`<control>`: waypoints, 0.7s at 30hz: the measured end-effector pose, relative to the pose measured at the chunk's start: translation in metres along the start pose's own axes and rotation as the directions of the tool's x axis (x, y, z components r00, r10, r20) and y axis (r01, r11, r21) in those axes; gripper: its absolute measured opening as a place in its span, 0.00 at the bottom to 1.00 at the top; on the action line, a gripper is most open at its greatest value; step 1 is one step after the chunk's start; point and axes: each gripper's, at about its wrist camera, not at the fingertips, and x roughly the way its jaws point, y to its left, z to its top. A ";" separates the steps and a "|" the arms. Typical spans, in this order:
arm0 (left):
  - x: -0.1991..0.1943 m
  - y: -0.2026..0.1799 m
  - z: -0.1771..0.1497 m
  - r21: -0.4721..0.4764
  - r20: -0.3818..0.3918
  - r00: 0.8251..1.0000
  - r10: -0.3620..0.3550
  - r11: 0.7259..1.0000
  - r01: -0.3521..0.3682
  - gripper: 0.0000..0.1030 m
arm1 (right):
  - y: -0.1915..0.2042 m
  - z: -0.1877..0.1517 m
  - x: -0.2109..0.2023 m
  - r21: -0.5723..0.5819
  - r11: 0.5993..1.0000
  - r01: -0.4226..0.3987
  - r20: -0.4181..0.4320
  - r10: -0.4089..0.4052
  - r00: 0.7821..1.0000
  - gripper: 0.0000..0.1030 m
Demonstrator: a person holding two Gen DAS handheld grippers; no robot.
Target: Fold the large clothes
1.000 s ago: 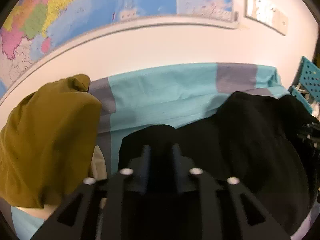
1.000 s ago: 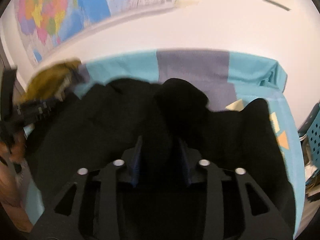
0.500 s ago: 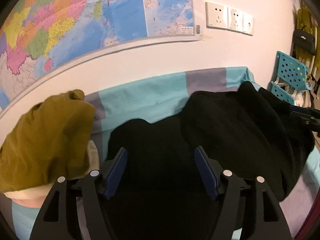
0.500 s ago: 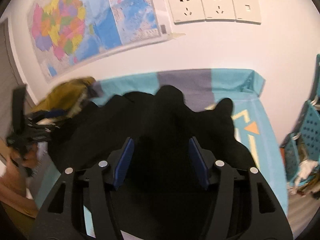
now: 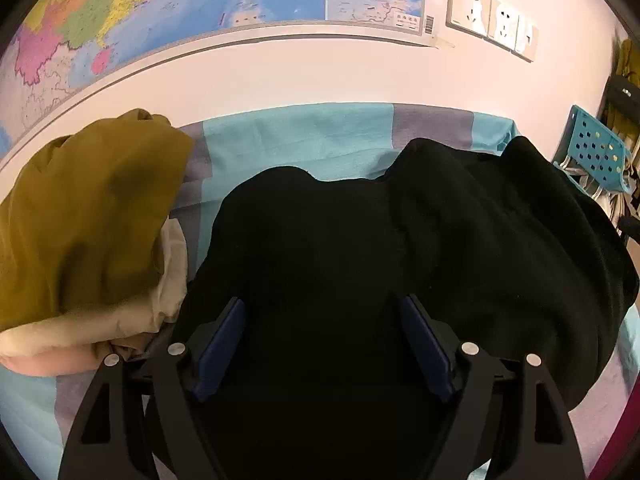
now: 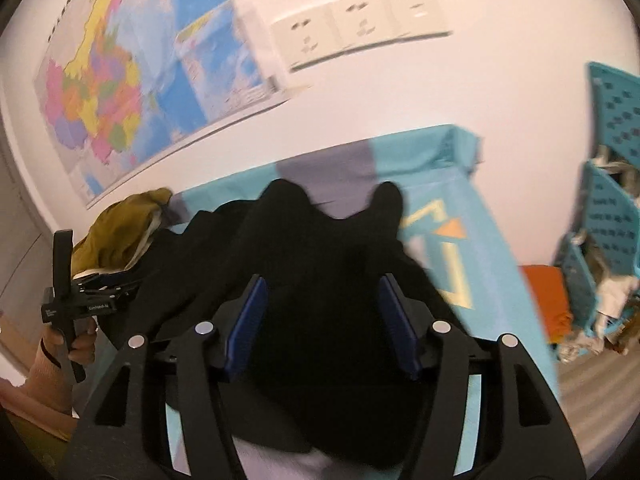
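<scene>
Release step: left tongs [image 5: 320, 344] and right tongs [image 6: 320, 320], jaws just opened wide, hold nothing above the black garment [image 5: 400, 248]; next move requires regripping an edge.

White wall [image 5: 320, 68] bears a map [image 5: 160, 12], sockets [image 5: 492, 24]; teal crates [image 6: 612, 216] right

A coloured map [image 5: 168, 4] and white sockets [image 5: 492, 26] hang on the wall; teal baskets [image 6: 612, 216] stand at the right.
</scene>
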 end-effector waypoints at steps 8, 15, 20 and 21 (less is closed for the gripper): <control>-0.001 0.000 -0.004 -0.003 0.006 1.000 0.009 1.000 -0.009 0.78 | -0.038 -0.043 0.001 0.110 0.994 -0.003 -0.093 0.013 0.996 0.27; -0.004 -0.001 -0.005 -0.004 0.007 1.000 0.030 1.000 -0.030 0.78 | -0.053 -0.034 0.005 0.145 0.989 0.029 -0.040 -0.023 0.999 0.11; -0.010 -0.003 -0.007 -0.009 0.008 0.999 0.047 0.999 -0.047 0.78 | -0.045 -0.033 0.003 0.143 0.984 0.110 -0.031 -0.107 0.994 0.36; -0.012 -0.004 -0.008 -0.010 0.011 0.999 0.047 0.999 -0.047 0.78 | -0.038 -0.029 -0.005 0.117 0.984 0.137 0.002 -0.138 0.990 0.43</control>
